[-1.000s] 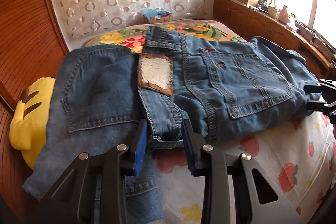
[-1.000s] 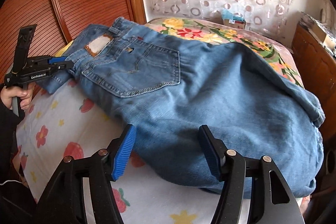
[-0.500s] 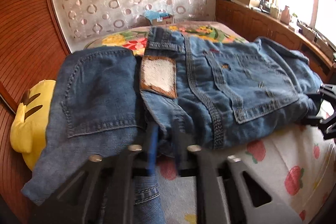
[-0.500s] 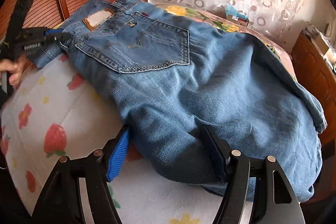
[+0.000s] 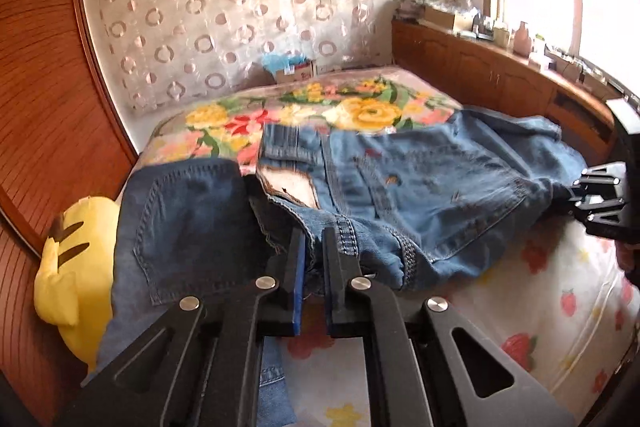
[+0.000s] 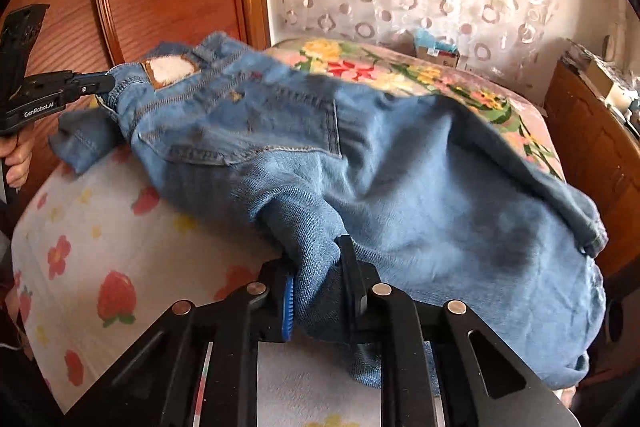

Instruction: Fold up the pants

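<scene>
Left gripper [image 5: 314,267] fingers clamp the jeans [image 5: 420,187] waistband; right gripper [image 6: 318,291] pinches a leg fold.

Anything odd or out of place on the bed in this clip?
Slightly. A second pair of darker jeans lies crumpled beside the jeans being folded, draped over a yellow plush toy. Both grippers, left and right, pinch denim normally.

Pants [image 5: 420,195] on bed [image 5: 560,307], second pair [image 5: 188,227] left of them, plush toy [image 5: 68,267] farther left
</scene>
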A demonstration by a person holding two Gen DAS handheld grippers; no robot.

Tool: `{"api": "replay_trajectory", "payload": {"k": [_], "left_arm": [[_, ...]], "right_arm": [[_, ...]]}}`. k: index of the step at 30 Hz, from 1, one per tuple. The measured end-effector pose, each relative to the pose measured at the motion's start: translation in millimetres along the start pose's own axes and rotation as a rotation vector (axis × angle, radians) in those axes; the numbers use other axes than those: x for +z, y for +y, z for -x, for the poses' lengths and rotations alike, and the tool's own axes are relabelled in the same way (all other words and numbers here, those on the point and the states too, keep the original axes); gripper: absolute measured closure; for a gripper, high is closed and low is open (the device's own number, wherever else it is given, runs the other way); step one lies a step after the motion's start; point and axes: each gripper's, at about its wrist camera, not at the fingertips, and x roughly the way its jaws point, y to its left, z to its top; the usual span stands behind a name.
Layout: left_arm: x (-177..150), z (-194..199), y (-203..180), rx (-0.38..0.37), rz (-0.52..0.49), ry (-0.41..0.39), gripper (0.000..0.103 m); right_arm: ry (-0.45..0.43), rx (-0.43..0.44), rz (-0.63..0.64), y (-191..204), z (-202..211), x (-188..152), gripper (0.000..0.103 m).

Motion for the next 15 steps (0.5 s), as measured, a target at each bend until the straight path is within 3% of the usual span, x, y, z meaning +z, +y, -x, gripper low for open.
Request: {"api": "replay_trajectory", "payload": {"k": [8,15], "left_arm": [[21,58,-3,0.024,-0.021,-0.115,0.096],[0,119,1,0.048,-0.006,-0.180,0.096]], "right_arm": [[-0.121,-0.063,0.018,15,48,10,0.088],[-0.182,-0.035,0.025,42,91,-17,0.088]]}}
